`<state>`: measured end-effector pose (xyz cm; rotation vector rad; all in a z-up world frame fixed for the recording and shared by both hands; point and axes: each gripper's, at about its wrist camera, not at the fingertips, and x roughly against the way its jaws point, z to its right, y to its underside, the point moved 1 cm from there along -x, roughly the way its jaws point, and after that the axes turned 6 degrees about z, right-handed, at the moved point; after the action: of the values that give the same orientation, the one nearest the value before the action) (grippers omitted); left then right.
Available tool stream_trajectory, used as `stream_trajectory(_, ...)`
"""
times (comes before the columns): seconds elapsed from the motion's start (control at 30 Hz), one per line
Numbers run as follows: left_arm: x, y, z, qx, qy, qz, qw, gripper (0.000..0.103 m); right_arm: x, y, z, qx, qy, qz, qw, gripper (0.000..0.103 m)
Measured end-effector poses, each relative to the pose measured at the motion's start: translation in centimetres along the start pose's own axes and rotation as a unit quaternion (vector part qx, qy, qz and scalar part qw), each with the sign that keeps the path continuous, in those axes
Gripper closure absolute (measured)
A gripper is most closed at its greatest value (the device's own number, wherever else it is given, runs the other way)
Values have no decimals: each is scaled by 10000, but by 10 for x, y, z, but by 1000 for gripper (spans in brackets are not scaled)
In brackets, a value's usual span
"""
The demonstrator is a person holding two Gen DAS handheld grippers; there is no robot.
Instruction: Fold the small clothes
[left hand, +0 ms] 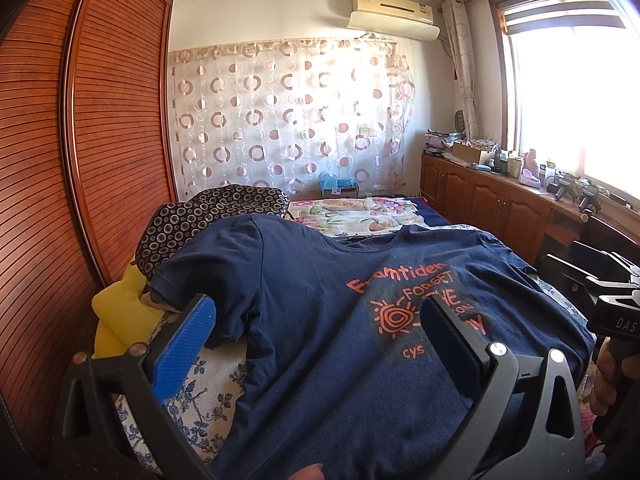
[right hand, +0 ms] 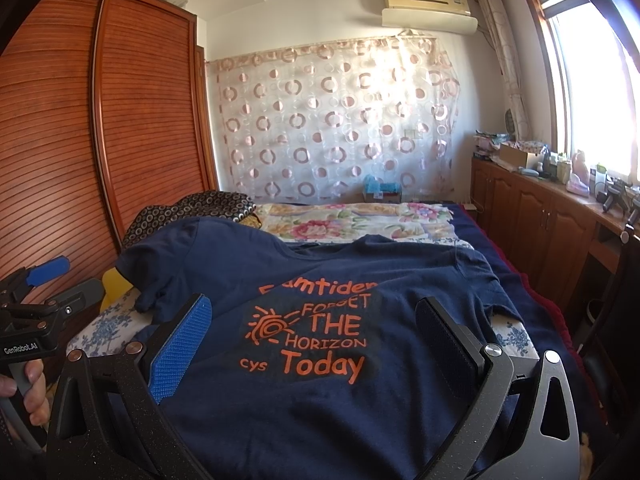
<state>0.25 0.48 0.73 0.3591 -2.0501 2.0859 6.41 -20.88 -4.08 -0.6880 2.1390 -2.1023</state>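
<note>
Navy T-shirt [right hand: 304,380] flat on bed [right hand: 108,330], collar toward 12 o'clock; left gripper [left hand: 316,332] and right gripper [right hand: 312,336] both wide open, holding nothing.

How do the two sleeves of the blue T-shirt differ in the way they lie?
The left sleeve is raised, draped over a dotted cushion, and hangs down at its end. The right sleeve lies low and flat on the bed. The left sleeve shows deeper folds; the right one looks smoother. Both are short and dark blue.

A navy T-shirt [left hand: 320,300] lies spread on the bed [left hand: 208,396], between the left gripper's [left hand: 316,320] parted fingers [left hand: 184,344].
</note>
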Motion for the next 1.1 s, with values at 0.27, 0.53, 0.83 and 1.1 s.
stream_trajectory(0.27,1,-3,0,-10,5,9,10000,0,1,-2,1,0,-1,-2,10000,0)
stream_trajectory(0.53,-3,-2,-2,-17,1,1,10000,0,-6,6,0,-11,-33,-51,10000,0)
stream_trajectory(0.83,-28,13,-35,101,-51,-300,9995,0,-31,17,-4,137,-275,-282,9991,0)
stream_trajectory(1.1,-44,16,-78,197,-266,-428,9985,0,-53,27,-2,176,-524,-582,9968,0)
